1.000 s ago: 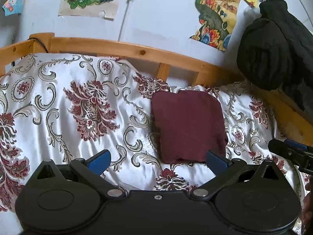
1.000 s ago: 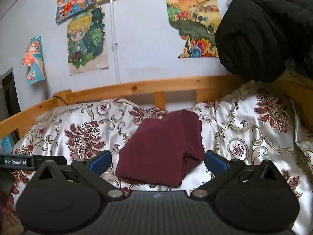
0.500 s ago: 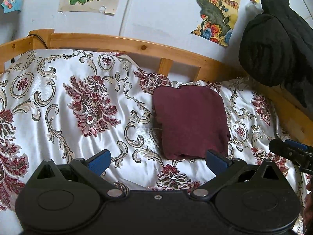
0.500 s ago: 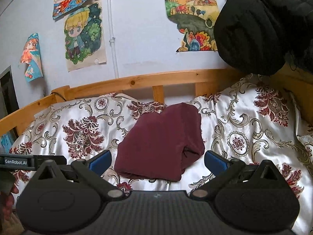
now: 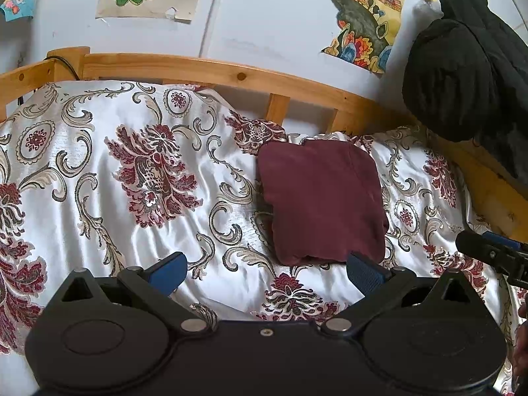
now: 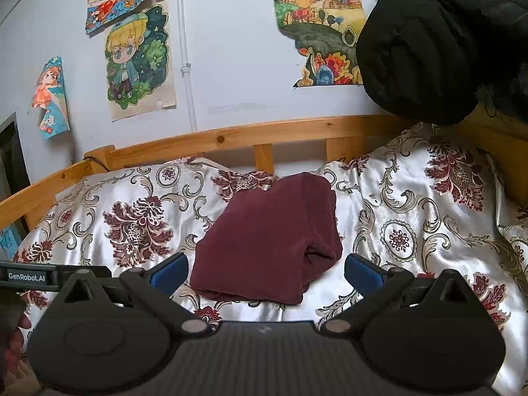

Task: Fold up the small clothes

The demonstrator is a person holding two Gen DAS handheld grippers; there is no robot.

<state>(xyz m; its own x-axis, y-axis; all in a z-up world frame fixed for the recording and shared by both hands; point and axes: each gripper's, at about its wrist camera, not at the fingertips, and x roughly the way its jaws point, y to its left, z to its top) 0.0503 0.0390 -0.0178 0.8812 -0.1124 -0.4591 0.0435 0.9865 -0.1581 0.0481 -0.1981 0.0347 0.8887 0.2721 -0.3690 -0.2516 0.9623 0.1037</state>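
Across the wooden-framed bed [image 5: 211, 69], a glossy white satin bedspread with dark red floral and grey scroll patterns [image 5: 99, 178] covers the whole work surface, and nothing else to be folded shows on it in either view. Over at the right edge hangs a bulky black quilted jacket [image 6: 435, 43], apart from the work. Near the middle of the spread, toward the slatted rail, lies the small maroon fabric garment [image 5: 321, 199], already reduced to a compact, roughly square packet with its layered folded edges facing the right camera [image 6: 270, 241]; it looks neat and settled, so the folding of this piece seems finished, and what is left, as far as can be judged, is only to fetch another item if one exists out of view. Both tools sit back from the packet, touching nothing: the left gripper [image 5: 265, 269] has its blue-padded fingers [image 5: 166, 269] spread wide and empty, and the right gripper [image 6: 264, 272] is likewise released, its jaws wide either side of the packet's near edge
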